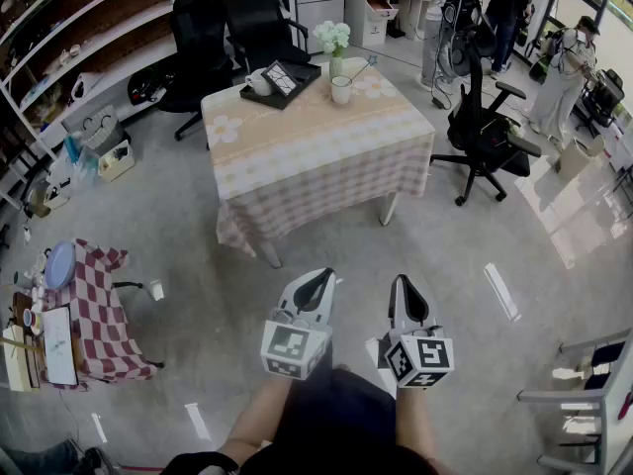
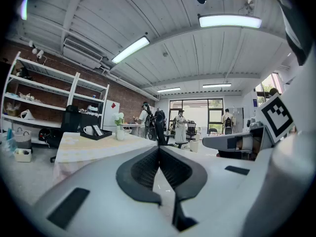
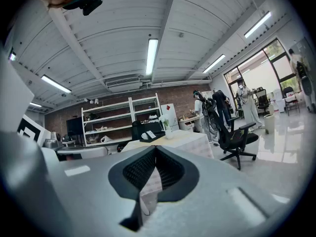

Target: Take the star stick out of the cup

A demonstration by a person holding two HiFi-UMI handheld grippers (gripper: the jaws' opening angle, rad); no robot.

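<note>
- A white cup [image 1: 341,90] on the checked surface [image 1: 297,156], twelve o'clock of both claws, holds the star stick [image 1: 360,70], which leans toward two o'clock.
- A black tray [image 1: 303,79] at its nine o'clock carries a mug [image 1: 259,82].
- The left claw [image 1: 321,277] and right claw [image 1: 404,283] are pinched closed and empty.

Tablecloth [image 1: 316,151] beige-pink checked; tray [image 1: 297,95] black; cup [image 1: 341,89] white; office chair [image 1: 485,132] black.

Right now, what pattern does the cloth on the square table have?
The fabric tablecloth is a pale beige-and-white check with faint flower shapes; the head view shows it best.
</note>
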